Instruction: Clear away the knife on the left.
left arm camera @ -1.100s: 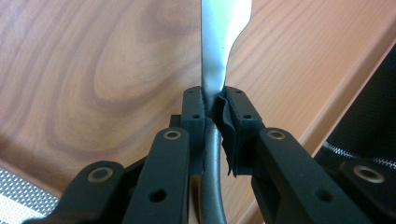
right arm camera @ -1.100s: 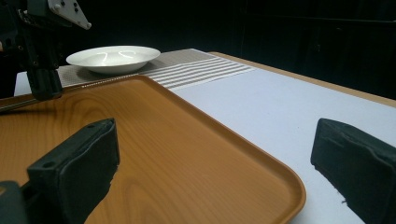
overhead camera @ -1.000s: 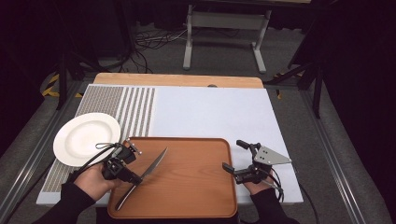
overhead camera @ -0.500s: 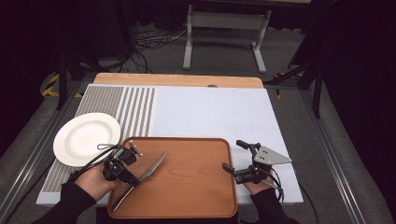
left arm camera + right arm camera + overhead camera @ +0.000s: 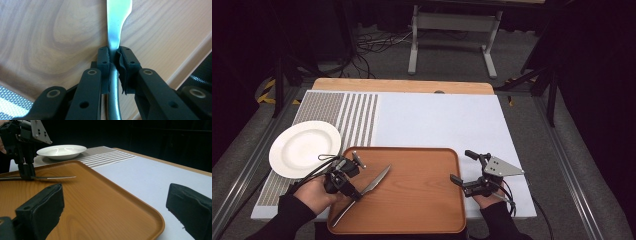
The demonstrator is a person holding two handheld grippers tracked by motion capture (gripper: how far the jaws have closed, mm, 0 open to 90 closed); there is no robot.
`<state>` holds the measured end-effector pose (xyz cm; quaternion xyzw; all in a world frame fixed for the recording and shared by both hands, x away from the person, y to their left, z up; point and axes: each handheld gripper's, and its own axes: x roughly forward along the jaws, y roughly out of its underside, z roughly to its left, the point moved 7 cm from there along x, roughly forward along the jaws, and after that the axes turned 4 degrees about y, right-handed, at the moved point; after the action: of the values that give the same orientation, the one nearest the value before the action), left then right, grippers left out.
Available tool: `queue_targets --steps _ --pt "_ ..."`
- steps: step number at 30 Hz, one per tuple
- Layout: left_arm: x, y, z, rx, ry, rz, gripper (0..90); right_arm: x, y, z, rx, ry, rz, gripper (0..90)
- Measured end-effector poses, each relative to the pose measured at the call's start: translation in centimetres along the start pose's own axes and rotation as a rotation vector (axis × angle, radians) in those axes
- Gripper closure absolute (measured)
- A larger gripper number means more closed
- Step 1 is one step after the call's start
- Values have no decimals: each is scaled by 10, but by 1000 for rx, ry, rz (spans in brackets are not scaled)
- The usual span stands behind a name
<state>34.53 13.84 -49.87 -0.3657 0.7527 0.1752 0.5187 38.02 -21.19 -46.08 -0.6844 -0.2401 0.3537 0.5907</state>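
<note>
A metal table knife lies low over the left part of the wooden tray, its blade pointing to the far right. My left gripper is shut on the knife where handle meets blade. In the left gripper view the pads pinch the knife above the tray's wood. My right gripper stands open at the tray's right rim with nothing between its jaws. The right gripper view looks across the tray to the left gripper and the knife.
A white plate sits on the striped end of the pale mat, just left of the tray; the right gripper view shows the plate too. A wooden table edge runs along the back, with a metal stand on the floor beyond.
The knife's blade tip has dipped a little toward the tray in the left gripper's hold. The right gripper has kept still.
</note>
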Motion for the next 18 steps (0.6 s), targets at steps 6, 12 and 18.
queue_targets --steps 6,12,18 --pt "1 0 0 4 -21 9 800 0 0 0 2 -2 0 22" --pt "2 -1 -1 3 -22 8 799 0 0 0 3 -4 0 23" --pt "1 -1 -1 16 -25 3 783 0 0 0 4 -5 0 23"
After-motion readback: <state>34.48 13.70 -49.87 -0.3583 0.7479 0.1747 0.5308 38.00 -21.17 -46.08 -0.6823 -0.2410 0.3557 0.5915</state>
